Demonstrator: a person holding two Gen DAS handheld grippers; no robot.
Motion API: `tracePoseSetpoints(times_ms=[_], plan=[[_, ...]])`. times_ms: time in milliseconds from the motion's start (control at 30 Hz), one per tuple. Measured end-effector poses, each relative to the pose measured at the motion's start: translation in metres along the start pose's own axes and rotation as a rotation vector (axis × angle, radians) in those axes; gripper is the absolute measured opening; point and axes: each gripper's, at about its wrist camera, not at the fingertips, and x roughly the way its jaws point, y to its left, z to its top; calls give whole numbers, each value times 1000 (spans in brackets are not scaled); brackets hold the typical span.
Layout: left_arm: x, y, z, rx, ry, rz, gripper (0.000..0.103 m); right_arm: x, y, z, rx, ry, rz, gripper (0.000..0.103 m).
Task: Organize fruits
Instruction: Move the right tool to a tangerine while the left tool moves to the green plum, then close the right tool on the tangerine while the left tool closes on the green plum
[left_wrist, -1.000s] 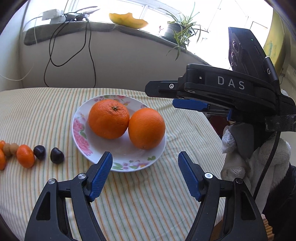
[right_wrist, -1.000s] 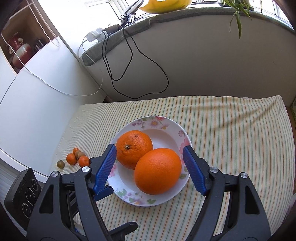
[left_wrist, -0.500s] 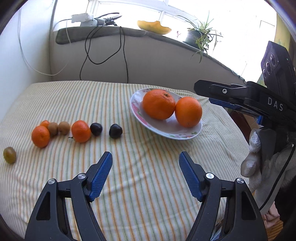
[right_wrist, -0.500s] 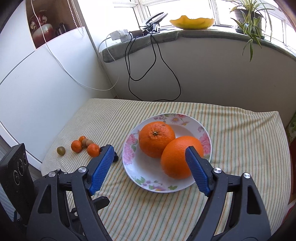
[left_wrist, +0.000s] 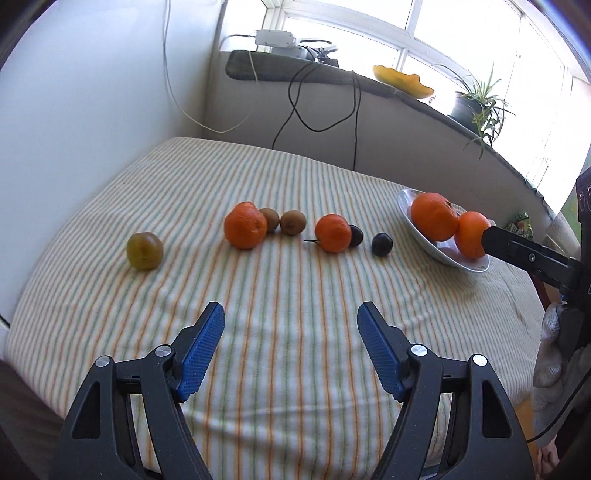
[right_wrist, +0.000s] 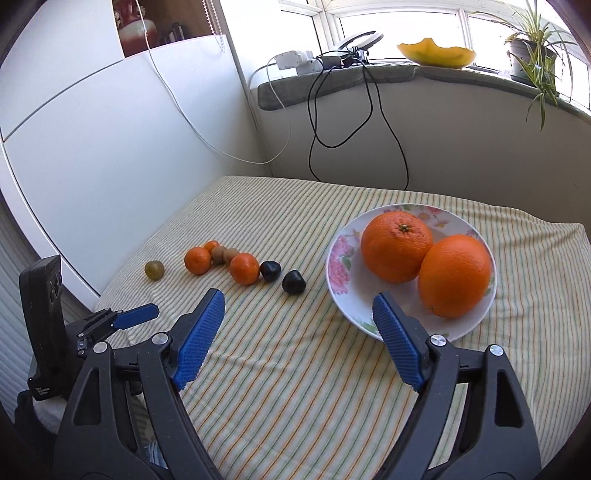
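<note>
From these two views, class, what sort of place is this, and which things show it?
Most likely a corner of a home by a window. A table under a striped cloth holds a flowered plate of oranges, a potted plant stands on the windowsill, and a power strip trails cables.

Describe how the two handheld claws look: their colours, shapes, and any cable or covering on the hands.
Each claw, left and right, has black plastic arms with triangular cut-outs, silver rivets and ribbed blue finger pads. In the left wrist view, the right unit carries a black box-shaped module and a thin black cable. The hand holding it wears a whitish knitted glove.
</note>
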Motion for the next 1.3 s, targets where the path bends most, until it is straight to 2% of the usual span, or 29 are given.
tracePoseSetpoints(times_ms=[167,300,533,700,900,1300], plan=[[-7,28,2,-38,-27,34,73,14,26,-6,-26,-8,23,85],[-6,51,6,-73,-35,48,63,32,40,-5,-36,15,31,84],[-2,84,10,-124,-47,81,58,65,58,1,-69,58,36,60],[9,95,15,-130,-39,87,54,83,63,7,-97,83,31,47],[19,101,21,-132,-32,78,51,101,63,14,-128,104,-5,41],[31,108,27,-127,-11,78,48,126,54,19,-160,131,-47,40]])
